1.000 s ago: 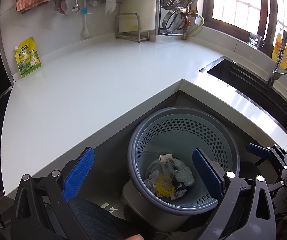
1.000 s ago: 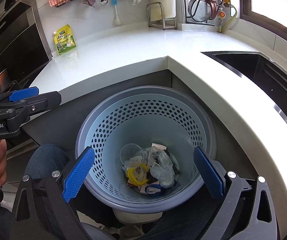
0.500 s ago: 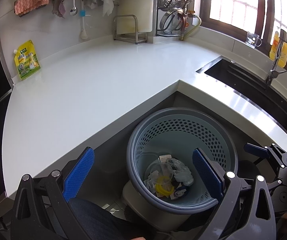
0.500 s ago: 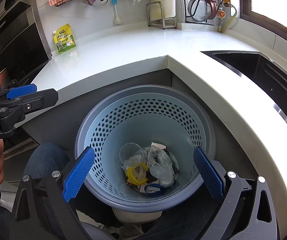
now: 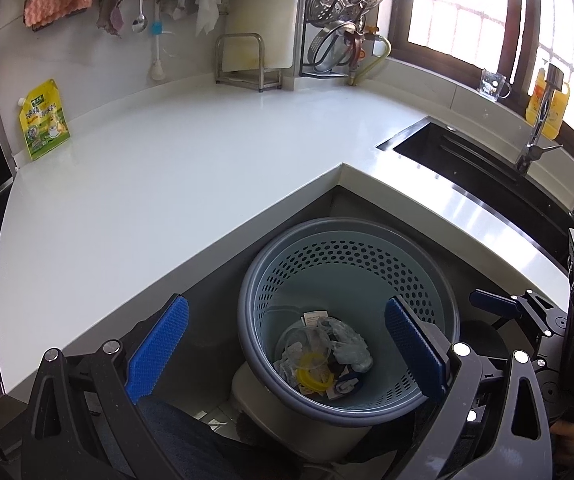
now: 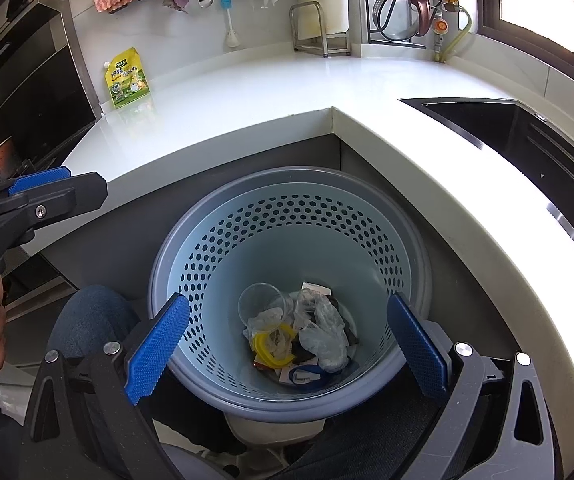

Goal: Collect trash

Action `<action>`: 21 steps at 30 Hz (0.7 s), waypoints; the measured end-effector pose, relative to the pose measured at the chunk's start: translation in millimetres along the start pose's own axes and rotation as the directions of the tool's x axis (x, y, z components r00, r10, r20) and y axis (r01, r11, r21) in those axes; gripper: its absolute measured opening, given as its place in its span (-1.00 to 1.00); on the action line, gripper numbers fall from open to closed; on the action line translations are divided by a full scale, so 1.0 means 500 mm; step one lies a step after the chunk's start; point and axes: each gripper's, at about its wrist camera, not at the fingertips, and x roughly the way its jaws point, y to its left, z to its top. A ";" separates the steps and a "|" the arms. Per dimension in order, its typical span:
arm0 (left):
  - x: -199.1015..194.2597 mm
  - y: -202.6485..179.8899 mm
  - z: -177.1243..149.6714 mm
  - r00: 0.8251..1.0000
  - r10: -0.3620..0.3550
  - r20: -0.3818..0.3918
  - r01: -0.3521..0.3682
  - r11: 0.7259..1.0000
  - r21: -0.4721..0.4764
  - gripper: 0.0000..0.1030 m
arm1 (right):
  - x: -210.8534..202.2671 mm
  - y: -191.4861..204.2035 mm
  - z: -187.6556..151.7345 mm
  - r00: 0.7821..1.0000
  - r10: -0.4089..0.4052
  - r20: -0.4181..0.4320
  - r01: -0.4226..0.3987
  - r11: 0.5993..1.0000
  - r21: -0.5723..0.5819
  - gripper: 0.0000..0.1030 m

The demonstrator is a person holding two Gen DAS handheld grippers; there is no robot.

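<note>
Trash [image 6: 303, 344] fills basket [image 6: 367, 240] below white counter [image 5: 167, 184]; both grippers spread, empty.

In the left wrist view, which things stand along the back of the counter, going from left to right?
Yellow pouch → metal rack → clear mug → yellow bottle.

Basket [image 6: 371, 248] mouth open above (trash low inside), countertop [image 5: 167, 184] edge apparently close behind

Home kitchen: sink [image 5: 467, 160], countertop [image 5: 207, 152], hung utensils [image 5: 139, 8]
</note>
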 end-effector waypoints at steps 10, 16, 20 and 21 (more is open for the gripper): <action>-0.005 -0.001 0.000 1.000 0.003 0.020 -0.004 1.000 0.012 0.87 | 0.002 0.001 -0.001 1.000 -0.002 -0.004 0.002 1.000 0.008 0.83; -0.008 -0.007 -0.001 1.000 0.020 0.024 -0.021 1.000 0.024 0.87 | 0.004 0.002 -0.004 1.000 0.000 -0.006 0.000 1.000 0.010 0.83; -0.008 -0.007 0.001 1.000 0.021 0.016 -0.022 0.999 0.025 0.87 | 0.003 0.001 -0.003 1.000 0.002 -0.003 -0.002 1.000 0.014 0.83; -0.008 -0.007 0.002 1.000 0.014 0.012 -0.014 1.000 0.023 0.87 | 0.003 0.001 -0.004 1.000 0.003 -0.002 -0.003 1.000 0.014 0.83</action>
